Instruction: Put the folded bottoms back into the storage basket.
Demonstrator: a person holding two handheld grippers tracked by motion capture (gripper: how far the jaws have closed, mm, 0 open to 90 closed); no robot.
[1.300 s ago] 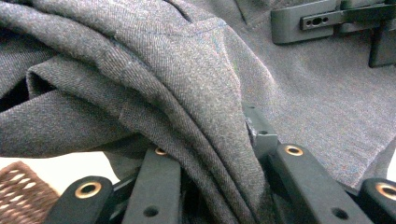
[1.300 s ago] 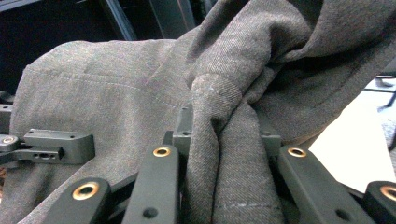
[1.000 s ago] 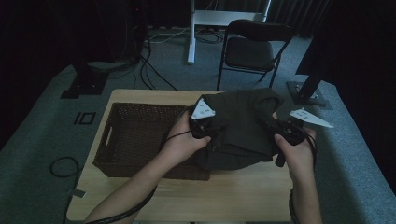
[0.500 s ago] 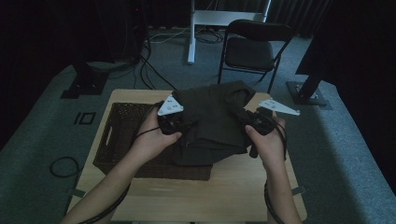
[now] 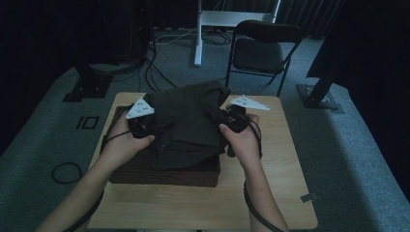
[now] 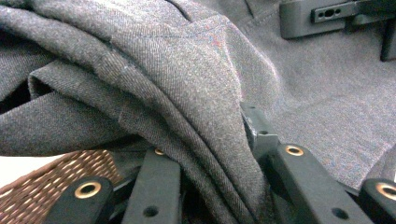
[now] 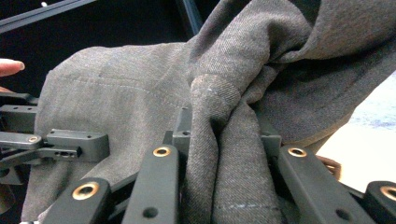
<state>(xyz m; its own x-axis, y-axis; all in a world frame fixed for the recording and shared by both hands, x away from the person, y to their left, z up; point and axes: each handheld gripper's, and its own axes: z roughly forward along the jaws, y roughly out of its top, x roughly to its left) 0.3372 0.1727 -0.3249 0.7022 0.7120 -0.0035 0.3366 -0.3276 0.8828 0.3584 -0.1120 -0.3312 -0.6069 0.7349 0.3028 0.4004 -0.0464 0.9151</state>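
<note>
On the tabletop's left half, the basket (image 5: 164, 175) sits directly beneath the dark garment (image 5: 186, 123), stretched crosswise between left gripper (image 5: 145, 129) and right gripper (image 5: 223, 121), both clamped on its folds.

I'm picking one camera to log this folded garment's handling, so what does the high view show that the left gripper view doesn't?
The high view alone shows the wooden table, the black chair behind it, both forearms, and the whole dark wicker basket under the garment. The left gripper view alone shows close detail: folds of the grey-brown garment pinched between the left gripper and its jaws, plus the cloth's weave and stitching. Both show the garment, a part of the basket, and the right gripper on the cloth's far side.
</note>
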